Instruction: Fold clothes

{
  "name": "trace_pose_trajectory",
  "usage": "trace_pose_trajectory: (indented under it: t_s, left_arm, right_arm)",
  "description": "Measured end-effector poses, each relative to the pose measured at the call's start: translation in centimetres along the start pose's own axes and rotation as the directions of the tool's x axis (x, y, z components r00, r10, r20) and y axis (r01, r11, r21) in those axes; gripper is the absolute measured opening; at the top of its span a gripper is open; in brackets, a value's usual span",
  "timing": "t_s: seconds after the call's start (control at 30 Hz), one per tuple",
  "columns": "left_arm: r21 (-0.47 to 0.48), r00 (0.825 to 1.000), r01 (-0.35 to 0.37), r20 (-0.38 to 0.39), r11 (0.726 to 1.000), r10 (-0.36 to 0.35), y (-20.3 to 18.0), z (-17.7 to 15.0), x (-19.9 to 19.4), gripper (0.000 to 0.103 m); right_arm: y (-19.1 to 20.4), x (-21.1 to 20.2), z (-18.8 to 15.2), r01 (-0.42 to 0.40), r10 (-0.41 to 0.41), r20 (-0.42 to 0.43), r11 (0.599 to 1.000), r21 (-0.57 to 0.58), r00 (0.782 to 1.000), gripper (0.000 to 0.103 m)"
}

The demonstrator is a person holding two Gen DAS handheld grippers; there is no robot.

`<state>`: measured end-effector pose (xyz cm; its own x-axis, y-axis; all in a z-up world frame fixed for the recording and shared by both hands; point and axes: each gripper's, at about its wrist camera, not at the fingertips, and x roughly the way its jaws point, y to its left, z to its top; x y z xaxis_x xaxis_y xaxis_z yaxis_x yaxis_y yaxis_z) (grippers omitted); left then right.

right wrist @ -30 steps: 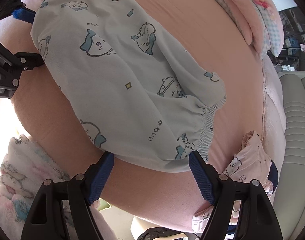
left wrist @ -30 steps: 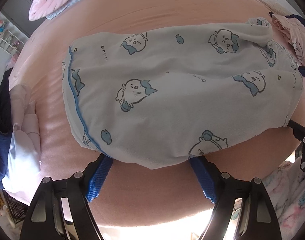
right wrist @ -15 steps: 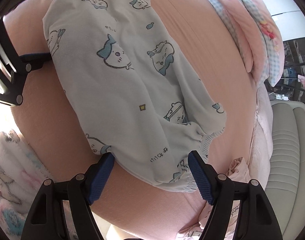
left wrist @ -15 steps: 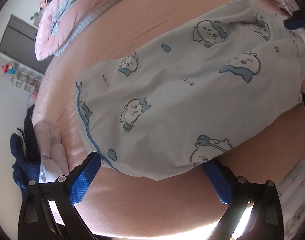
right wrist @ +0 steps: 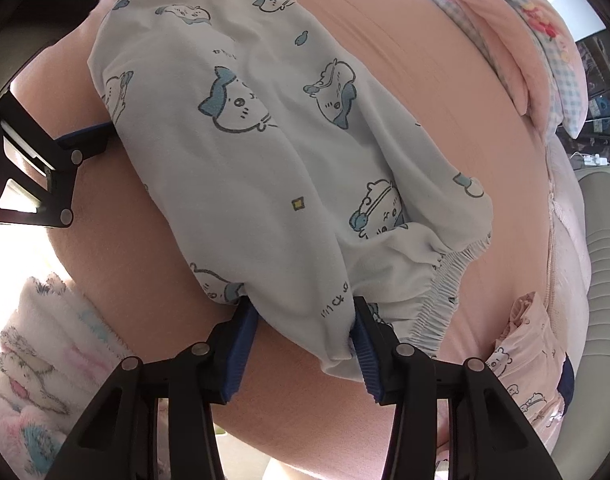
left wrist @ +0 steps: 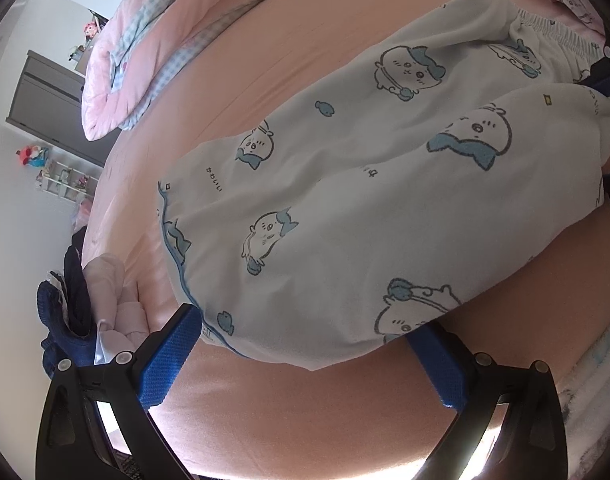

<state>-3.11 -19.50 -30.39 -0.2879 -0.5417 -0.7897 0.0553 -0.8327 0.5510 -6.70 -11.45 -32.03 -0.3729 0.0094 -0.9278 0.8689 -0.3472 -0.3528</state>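
the pale blue pajama pants (left wrist: 365,208) with little cartoon animals are lying across the pink bed (left wrist: 305,412), already doubled over, with the stretchy waistband (right wrist: 437,312) at one end. the right gripper (right wrist: 301,340) is sitting at that waistband end with its jaws partly open and cloth bunching between them; the cloth is touching one blue pad, but it does not look pinched tight. the left gripper (left wrist: 305,356) is at the leg end, jaws wide open, with the hem lying over the gap and nothing held.

the soft cloth is probably going to slip if only the top layer is being caught, and then the fold would be coming out crooked. a grab too deep could be pulling up the bed sheet too.

around the pants, a pink shirt (right wrist: 533,356) is lying just beside the waistband. a pile of pink and navy clothes (left wrist: 89,304) is near the left gripper. a fluffy blanket (right wrist: 45,364) is hanging at the bed's near edge, and a pink quilt (left wrist: 145,52) is sitting far back. nothing is blocking the pants.
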Motion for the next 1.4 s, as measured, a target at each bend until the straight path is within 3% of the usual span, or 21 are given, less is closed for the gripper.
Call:
trace_pose_trajectory:
  t_s: [0.2,0.3,0.47,0.57,0.63,0.73,0.83,0.93,1.07,1.23,1.3,1.4]
  left_arm:
    - [0.046,0.996,-0.008,0.084,0.999,0.005,-0.6,-0.1,-0.1,0.103]
    - [0.125,0.992,-0.051,0.121,0.991,0.035,-1.0,0.4,0.1,0.103]
    - [0.264,0.977,-0.141,0.194,0.954,0.091,-3.2,0.4,-0.8,0.103]
    - [0.258,0.981,-0.085,0.19,0.962,0.036,-3.0,0.1,-1.0,0.086]
    - [0.274,0.979,-0.084,0.201,0.958,0.028,-3.6,-0.3,-1.2,0.055]
    - [0.314,0.973,-0.116,0.229,0.942,0.044,-5.1,-0.9,-1.5,0.035]
    - [0.334,0.966,-0.136,0.252,0.933,0.05,-6.3,-1.4,-1.7,0.025]
    - [0.239,0.97,-0.047,0.244,0.97,-0.013,-4.4,-1.0,-1.5,0.025]
    - [0.17,0.973,0.063,0.21,0.983,-0.099,-2.7,-0.2,-1.2,0.025]
    - [0.09,0.965,0.187,0.17,0.978,-0.2,-0.8,0.7,-0.9,0.025]
    - [0.075,0.964,0.196,0.166,0.978,-0.206,-0.7,0.9,-0.9,0.025]
    - [0.051,0.968,0.196,0.151,0.979,-0.202,-0.8,1.5,-1.4,0.025]
  right_arm:
    - [0.1,-0.3,0.1,-0.005,0.005,-0.003,1.0,0.001,1.0,0.047]
    - [-0.9,-0.4,-0.3,-0.049,0.048,0.014,0.995,0.082,0.999,0.052]
    - [-3.0,-0.2,-1.2,-0.15,0.141,0.053,0.957,0.247,0.989,0.061]
    - [-3.1,-0.5,-1.4,-0.167,0.153,0.071,0.949,0.269,0.986,0.062]
    - [-3.0,-0.7,-1.4,-0.167,0.153,0.075,0.948,0.272,0.985,0.062]
    - [-2.7,-1.1,-1.3,-0.159,0.145,0.07,0.951,0.266,0.987,0.062]
    - [-2.4,-1.4,-1.1,-0.153,0.141,0.065,0.953,0.26,0.988,0.062]
    - [-1.9,-1.8,-0.8,-0.138,0.129,0.054,0.96,0.243,0.99,0.061]
    - [-1.1,-2.7,-0.5,-0.106,0.096,0.054,0.971,0.214,0.994,0.06]
    - [-0.4,-4.1,-0.4,-0.074,0.055,0.091,0.974,0.215,0.994,0.042]
    - [-0.2,-4.7,-0.4,-0.061,0.039,0.103,0.973,0.222,0.994,0.031]
    - [-0.3,-5.7,-0.7,-0.067,0.035,0.129,0.964,0.257,0.991,0.023]
